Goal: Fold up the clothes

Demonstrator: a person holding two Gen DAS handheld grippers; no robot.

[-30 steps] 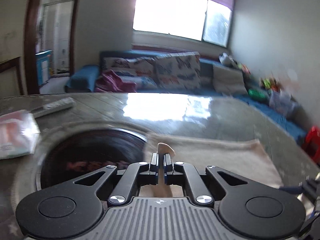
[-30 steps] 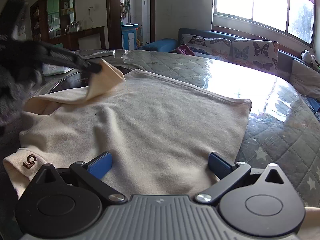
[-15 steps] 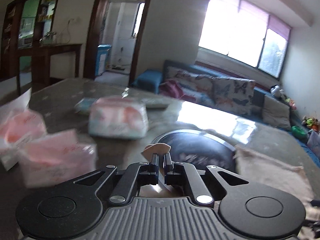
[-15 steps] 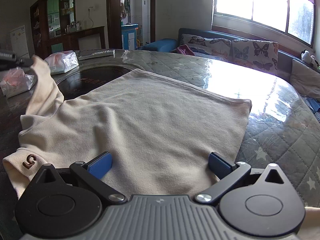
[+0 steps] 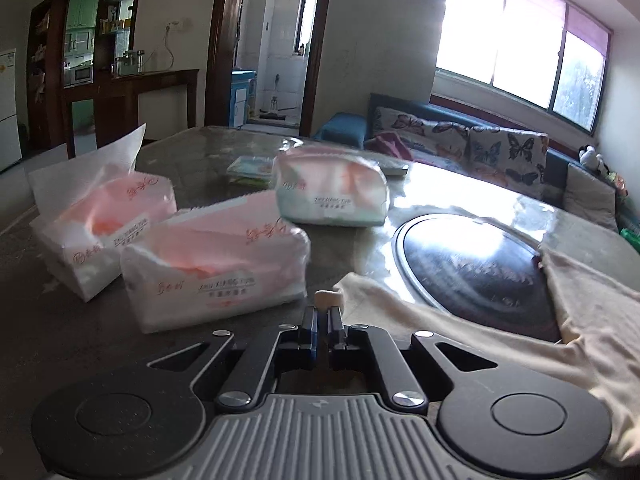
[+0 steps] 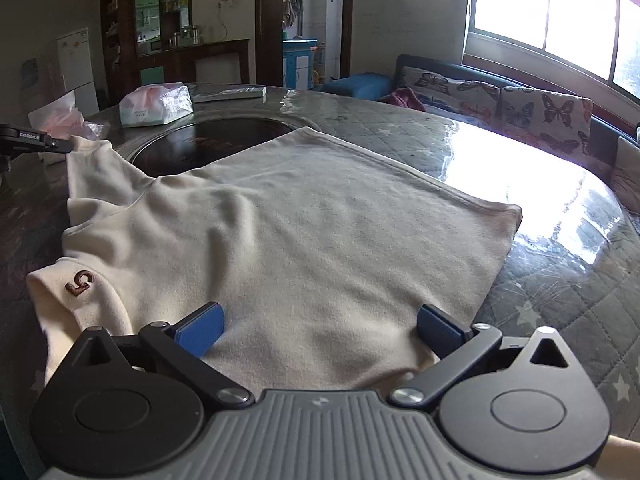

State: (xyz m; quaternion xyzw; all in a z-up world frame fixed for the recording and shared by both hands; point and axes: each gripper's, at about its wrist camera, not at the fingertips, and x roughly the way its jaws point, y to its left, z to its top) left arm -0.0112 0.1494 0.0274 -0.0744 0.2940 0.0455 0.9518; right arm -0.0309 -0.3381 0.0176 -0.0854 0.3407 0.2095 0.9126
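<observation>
A cream shirt (image 6: 312,240) lies spread on the round table, a brown "5" (image 6: 80,282) stitched on its near-left sleeve. My left gripper (image 5: 323,314) is shut on the tip of the other sleeve (image 5: 327,298), which stretches away to the right in the left wrist view (image 5: 440,316). In the right wrist view the left gripper (image 6: 60,145) holds that sleeve (image 6: 96,168) out to the far left, low over the table. My right gripper (image 6: 318,326) stands open just above the shirt's near edge, nothing between its blue pads (image 6: 200,328).
Three tissue packs (image 5: 216,260) (image 5: 104,224) (image 5: 332,196) sit on the table left of the shirt. A dark round inset (image 5: 476,268) is partly covered by cloth. A remote (image 6: 230,94) lies at the far side. A sofa (image 6: 500,100) runs under the window.
My left gripper swung leftward and down, pulling the sleeve out from over the shirt body to the table's left side. The right gripper stayed still and open.
</observation>
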